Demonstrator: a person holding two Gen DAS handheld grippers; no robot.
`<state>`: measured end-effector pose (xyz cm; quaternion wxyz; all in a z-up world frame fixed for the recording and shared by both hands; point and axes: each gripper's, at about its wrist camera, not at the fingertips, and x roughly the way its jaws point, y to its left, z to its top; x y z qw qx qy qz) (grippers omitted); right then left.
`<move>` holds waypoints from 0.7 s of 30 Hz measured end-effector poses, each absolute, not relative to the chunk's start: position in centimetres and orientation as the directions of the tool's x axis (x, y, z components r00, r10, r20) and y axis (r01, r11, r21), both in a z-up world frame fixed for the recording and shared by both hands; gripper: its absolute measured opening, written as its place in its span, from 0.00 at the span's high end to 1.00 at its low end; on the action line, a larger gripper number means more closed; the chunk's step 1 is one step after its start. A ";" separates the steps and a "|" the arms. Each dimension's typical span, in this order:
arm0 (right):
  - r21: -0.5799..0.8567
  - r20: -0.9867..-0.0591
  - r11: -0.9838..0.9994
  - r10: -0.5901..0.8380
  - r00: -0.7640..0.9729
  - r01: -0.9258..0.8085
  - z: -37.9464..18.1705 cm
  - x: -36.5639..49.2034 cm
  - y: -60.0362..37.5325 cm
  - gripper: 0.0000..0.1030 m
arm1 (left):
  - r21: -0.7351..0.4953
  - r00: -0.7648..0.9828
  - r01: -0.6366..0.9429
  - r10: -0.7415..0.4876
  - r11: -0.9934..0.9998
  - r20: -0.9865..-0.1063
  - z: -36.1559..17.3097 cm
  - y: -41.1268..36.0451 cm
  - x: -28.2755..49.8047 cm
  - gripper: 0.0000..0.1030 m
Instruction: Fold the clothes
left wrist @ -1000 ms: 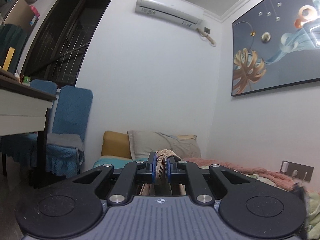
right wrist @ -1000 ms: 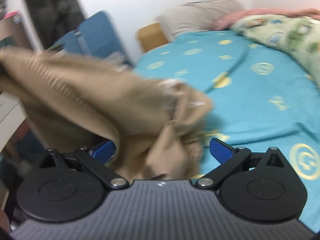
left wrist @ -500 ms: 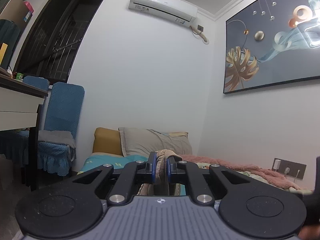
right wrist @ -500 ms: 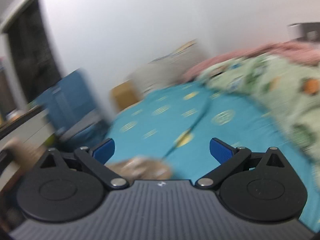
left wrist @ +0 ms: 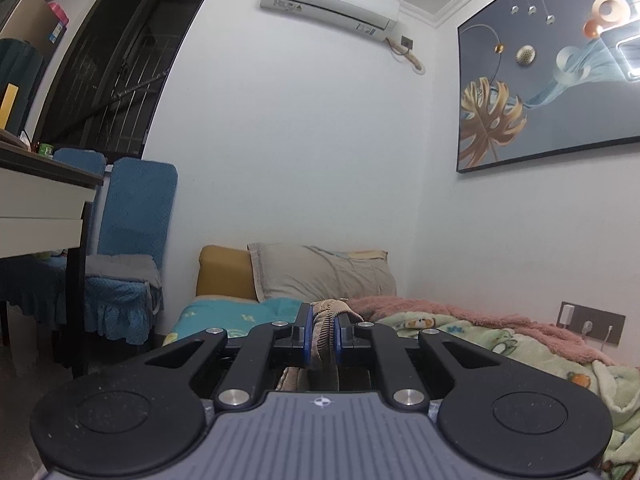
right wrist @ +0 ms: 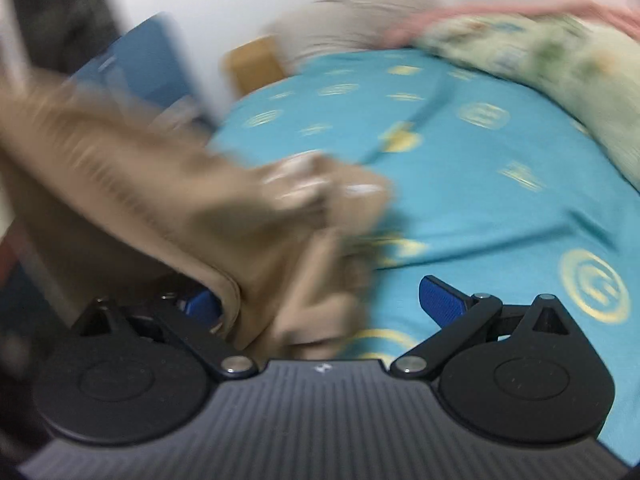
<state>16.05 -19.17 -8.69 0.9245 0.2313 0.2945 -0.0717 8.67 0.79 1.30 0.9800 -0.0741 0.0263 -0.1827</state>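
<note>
A tan garment [right wrist: 168, 200] hangs in the air over the left part of the teal bed sheet [right wrist: 500, 168], blurred by motion. My left gripper [left wrist: 322, 334] is shut on a bunched ribbed edge of the tan garment [left wrist: 325, 320], held up above the bed and pointing at the far wall. In the right wrist view my right gripper [right wrist: 316, 304] is open, its blue pads wide apart. The cloth drapes between them and over the left pad [right wrist: 202, 304] without being pinched.
A grey pillow [left wrist: 320, 276] and a mustard cushion [left wrist: 224, 272] lie at the head of the bed. A green patterned blanket [right wrist: 540, 56] and a pink throw [left wrist: 460, 312] cover the right side. A blue-covered chair [left wrist: 128, 248] and a desk [left wrist: 36, 200] stand to the left.
The right gripper swung up off the garment and back down, so the cloth is between its open fingers again. The left gripper stayed shut on the edge, and its view shifted slightly.
</note>
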 end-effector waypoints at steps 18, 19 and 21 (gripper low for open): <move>0.225 -0.432 0.902 -0.247 0.867 0.369 -2.7 13.2 -24.9 0.00 | -0.146 0.925 0.380 -0.372 0.913 0.082 2.0 0.5 6.6 0.90; 0.220 -0.447 0.905 -0.239 0.862 0.365 -2.7 13.1 -24.8 0.00 | -0.162 0.930 0.368 -0.359 0.916 0.083 2.2 1.0 6.8 0.90; 0.211 -0.476 0.910 -0.223 0.851 0.357 -2.9 13.0 -24.7 0.00 | -0.181 0.938 0.346 -0.336 0.921 0.086 2.5 1.8 7.3 0.90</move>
